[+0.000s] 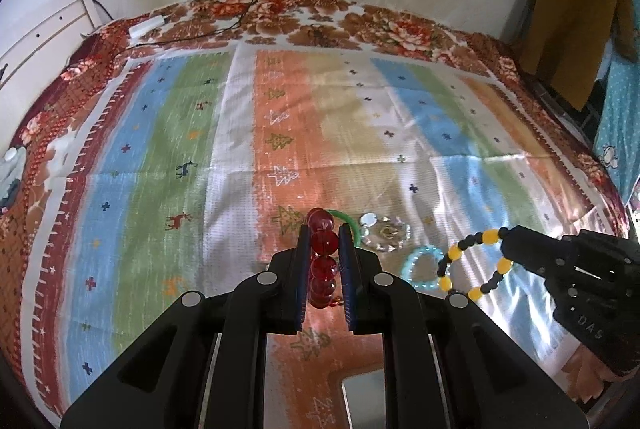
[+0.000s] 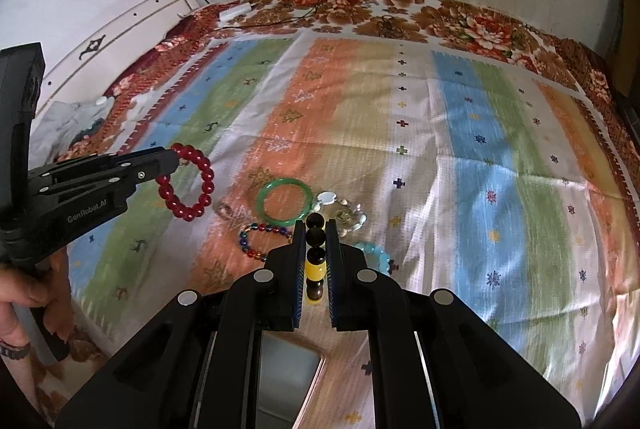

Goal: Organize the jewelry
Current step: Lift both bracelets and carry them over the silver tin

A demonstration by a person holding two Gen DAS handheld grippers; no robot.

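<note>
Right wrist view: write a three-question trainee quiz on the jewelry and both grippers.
1. True or false: the left gripper is shut on the red bracelet.
2. What does the right gripper hold: A) green bangle, B) yellow-and-black bracelet, C) blue bracelet?
3. What do the loose pieces lie on?

Key: 1 true. 2 B. 3 The striped cloth.

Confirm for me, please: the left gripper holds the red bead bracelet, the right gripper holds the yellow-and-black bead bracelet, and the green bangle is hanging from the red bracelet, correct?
Not quite. The left gripper holds the red bead bracelet and the right gripper holds the yellow-and-black bead bracelet, but the right wrist view shows the green bangle lying on the striped cloth, apart from the red bracelet.
</note>
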